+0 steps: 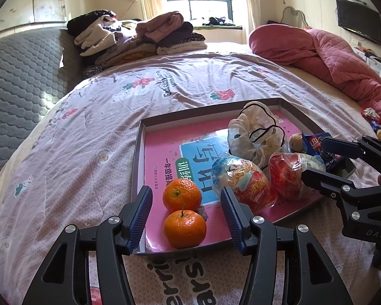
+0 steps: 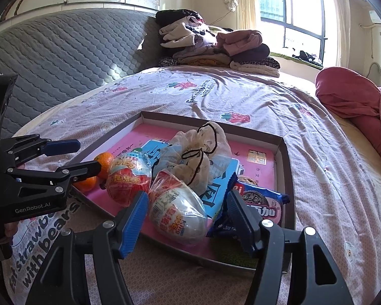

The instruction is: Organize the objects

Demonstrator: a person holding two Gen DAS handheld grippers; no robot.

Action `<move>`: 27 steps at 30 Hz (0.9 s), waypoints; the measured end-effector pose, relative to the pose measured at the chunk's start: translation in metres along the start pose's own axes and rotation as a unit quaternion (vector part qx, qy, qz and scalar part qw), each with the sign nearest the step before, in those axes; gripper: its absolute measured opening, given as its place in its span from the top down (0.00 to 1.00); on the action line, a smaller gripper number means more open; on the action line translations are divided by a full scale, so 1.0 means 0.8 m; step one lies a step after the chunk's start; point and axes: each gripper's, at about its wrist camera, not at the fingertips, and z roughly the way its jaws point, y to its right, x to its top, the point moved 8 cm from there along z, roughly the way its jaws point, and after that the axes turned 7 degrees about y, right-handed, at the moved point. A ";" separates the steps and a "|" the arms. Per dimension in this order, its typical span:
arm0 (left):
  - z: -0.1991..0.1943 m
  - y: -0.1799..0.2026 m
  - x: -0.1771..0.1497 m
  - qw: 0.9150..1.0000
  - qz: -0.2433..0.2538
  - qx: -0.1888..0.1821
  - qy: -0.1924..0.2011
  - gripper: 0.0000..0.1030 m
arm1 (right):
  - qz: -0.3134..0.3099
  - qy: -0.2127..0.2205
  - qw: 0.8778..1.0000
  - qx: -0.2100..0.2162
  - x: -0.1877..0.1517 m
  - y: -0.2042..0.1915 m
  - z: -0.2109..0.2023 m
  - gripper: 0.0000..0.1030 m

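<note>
The left gripper [image 1: 186,218] gapes empty around two oranges [image 1: 185,228] in the tray [image 1: 139,152], while the right gripper [image 2: 188,218], also open, straddles a wrapped egg [image 2: 179,218].

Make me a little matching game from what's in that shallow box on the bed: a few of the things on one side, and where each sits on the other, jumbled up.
Things:
1. two oranges
2. drawstring pouch
3. blue cookie packet
4. white-and-red egg-shaped toy

Places in the box:
A. between the right gripper's open fingers
B. between the left gripper's open fingers
C. middle of the box, behind the egg-shaped toys
D. near corner, just behind the right gripper's right finger

Pairs: 1-B, 2-C, 3-D, 4-A
</note>
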 end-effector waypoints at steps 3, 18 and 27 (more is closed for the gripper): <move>-0.004 0.000 0.003 1.000 -0.005 0.000 0.003 0.43 | 0.007 0.008 1.000 -0.004 0.005 0.004 -0.005 0.37; -0.023 -0.006 0.013 1.000 -0.018 0.009 0.013 0.33 | 0.035 0.032 0.999 -0.013 0.021 0.014 -0.026 0.35; -0.037 -0.010 0.017 0.999 -0.027 0.012 0.018 0.30 | 0.045 0.039 0.998 -0.018 0.026 0.015 -0.038 0.34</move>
